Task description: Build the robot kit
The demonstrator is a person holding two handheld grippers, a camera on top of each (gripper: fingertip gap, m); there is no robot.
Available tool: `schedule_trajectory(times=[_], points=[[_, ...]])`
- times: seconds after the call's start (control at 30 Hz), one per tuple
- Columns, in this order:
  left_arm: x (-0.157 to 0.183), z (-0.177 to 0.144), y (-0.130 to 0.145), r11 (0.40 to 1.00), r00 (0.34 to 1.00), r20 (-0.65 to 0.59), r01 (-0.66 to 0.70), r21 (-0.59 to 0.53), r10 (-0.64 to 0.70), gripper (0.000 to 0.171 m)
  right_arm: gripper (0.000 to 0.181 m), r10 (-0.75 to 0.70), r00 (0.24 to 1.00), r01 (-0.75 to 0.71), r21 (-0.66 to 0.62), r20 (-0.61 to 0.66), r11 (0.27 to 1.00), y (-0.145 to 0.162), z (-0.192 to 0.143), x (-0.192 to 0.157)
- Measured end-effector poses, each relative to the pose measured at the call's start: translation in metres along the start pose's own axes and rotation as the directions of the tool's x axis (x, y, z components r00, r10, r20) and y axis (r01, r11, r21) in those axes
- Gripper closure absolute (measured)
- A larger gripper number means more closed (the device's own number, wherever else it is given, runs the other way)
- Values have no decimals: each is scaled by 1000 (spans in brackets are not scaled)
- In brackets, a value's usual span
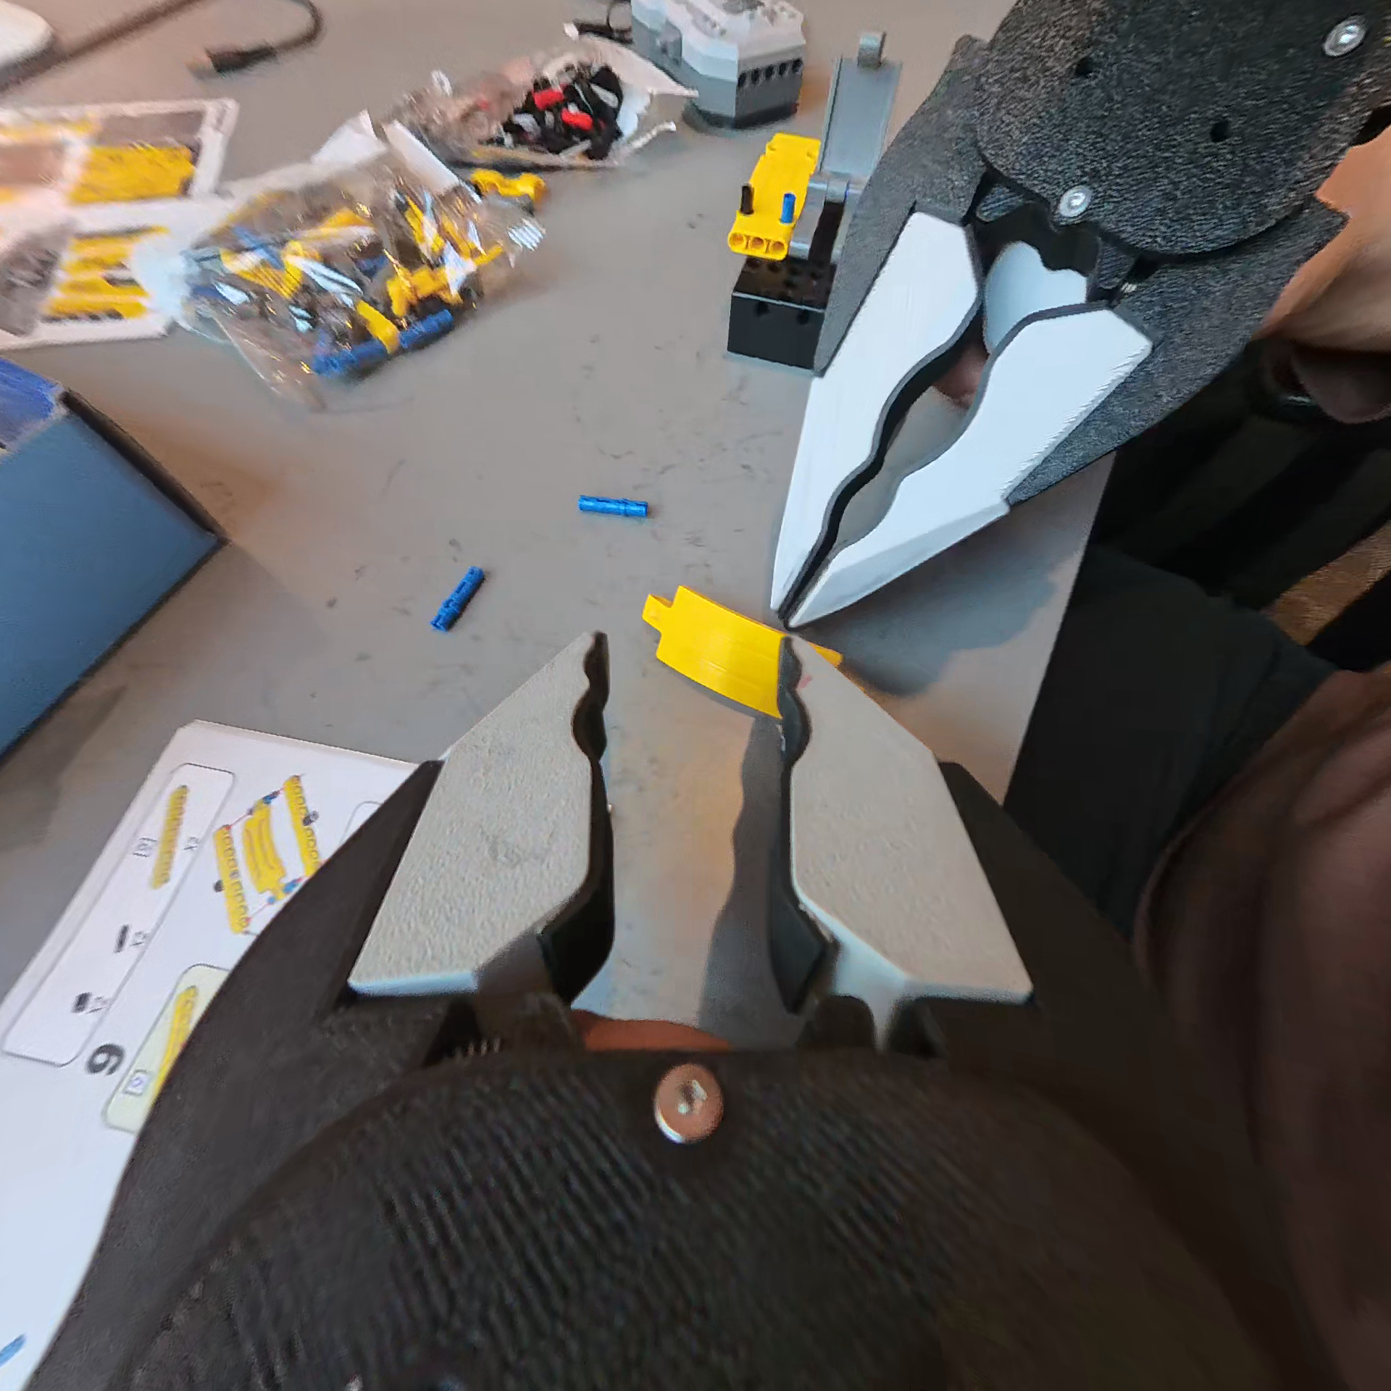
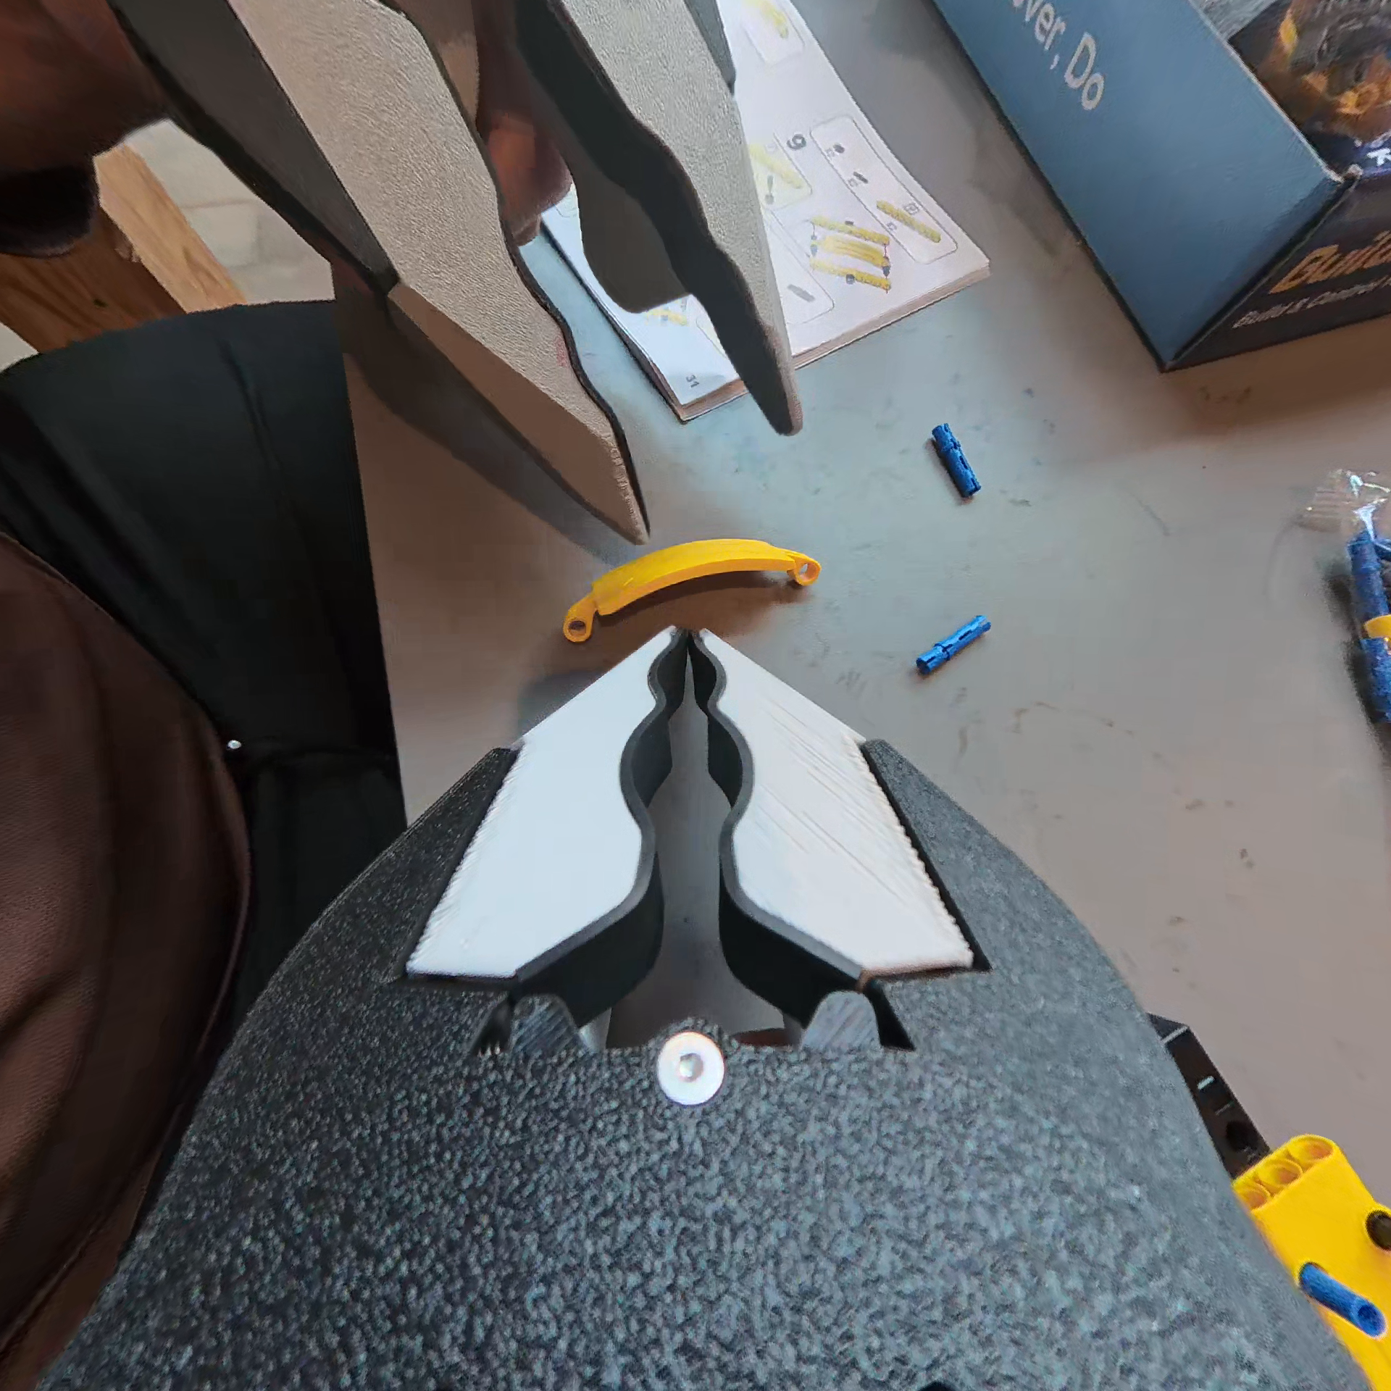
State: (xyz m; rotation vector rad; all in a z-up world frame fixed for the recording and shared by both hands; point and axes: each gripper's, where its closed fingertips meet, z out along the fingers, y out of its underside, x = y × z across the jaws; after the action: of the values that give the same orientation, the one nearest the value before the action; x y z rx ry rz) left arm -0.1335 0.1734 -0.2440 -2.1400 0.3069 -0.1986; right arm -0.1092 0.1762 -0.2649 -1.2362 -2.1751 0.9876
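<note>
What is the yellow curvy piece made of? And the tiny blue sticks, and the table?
The yellow curved piece looks like smooth, hard plastic with a slight sheen and moulded eyelets at its ends. The two blue pins look like the same kind of plastic, ridged and matte. The grey table is harder to tell: a dull, scuffed surface, perhaps laminate or painted board.

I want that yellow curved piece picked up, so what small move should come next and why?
Probably ease the open left tool forward to straddle the yellow curved piece, then close. The piece lies loose on the table, just ahead of its tips, and the right tool is shut beside it.
</note>
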Motion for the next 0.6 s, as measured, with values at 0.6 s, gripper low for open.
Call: schedule_trajectory(times=[0.6], points=[[6,3,6,999,999,-33,-21,-44,20,113,181,-3,999,7,78,-49,997,-15,-2,7]])
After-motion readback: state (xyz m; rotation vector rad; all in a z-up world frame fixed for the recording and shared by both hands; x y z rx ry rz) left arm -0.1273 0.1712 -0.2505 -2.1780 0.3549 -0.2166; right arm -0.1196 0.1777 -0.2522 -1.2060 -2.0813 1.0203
